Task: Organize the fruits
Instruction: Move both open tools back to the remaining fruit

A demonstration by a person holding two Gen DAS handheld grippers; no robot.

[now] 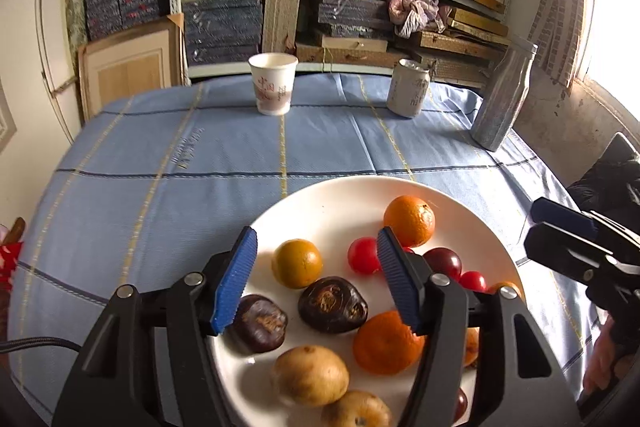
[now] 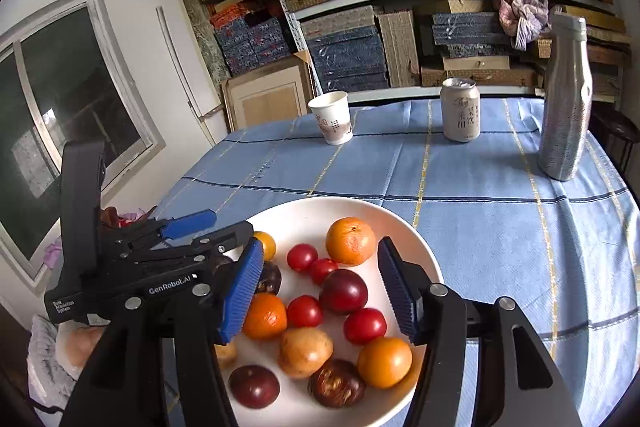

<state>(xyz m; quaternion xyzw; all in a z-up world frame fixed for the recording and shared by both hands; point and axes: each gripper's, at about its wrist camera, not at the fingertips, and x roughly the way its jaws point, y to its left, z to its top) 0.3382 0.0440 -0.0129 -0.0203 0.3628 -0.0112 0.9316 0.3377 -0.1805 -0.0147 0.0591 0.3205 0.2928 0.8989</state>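
Both grippers (image 1: 316, 283) (image 2: 320, 291) gape above the fruit-crowded plate (image 2: 320, 215).

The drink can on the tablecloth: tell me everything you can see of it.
The drink can is a pale, off-white metal can printed with dark Chinese characters. Its silver top looks opened. It stands upright on the blue checked tablecloth near the table's far edge, between the paper cup and the silver bottle, apart from both. Nothing touches it but the cloth.
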